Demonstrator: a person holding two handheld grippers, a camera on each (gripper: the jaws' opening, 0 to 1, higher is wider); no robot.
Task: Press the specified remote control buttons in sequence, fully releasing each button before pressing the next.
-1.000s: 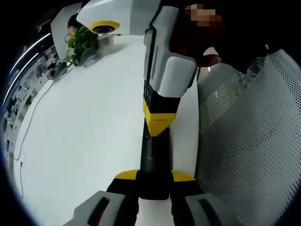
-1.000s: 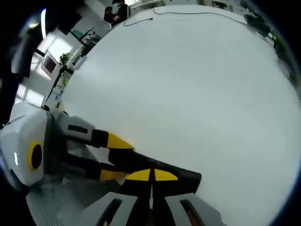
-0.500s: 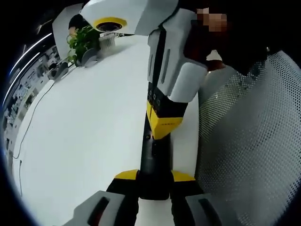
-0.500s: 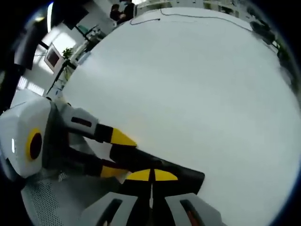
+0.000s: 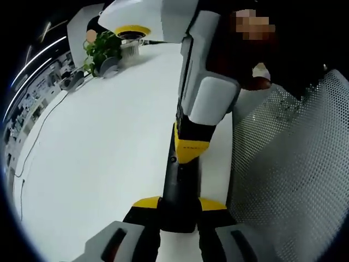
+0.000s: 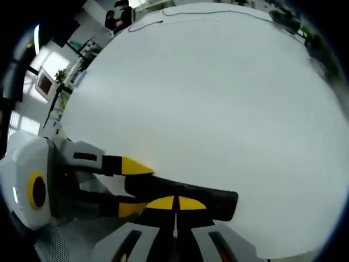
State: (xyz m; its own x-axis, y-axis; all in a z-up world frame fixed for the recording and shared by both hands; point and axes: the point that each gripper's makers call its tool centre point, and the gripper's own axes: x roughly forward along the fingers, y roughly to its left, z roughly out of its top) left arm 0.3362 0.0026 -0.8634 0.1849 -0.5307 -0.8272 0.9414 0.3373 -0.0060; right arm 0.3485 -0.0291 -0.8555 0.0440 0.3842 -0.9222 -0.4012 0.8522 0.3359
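Left gripper view: left tongs [image 5: 179,210] clamped on near end of black remote [image 5: 179,183], held steady above white desk [image 5: 98,164] so right tongs [image 5: 191,150], jaws together [image 6: 175,203], can bear down tip-first on its buttons, probably mid-press.

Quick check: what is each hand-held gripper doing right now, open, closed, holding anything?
Left hand-held gripper: closed on the black remote control.
Right hand-held gripper: closed, tips on the remote control, holding nothing.
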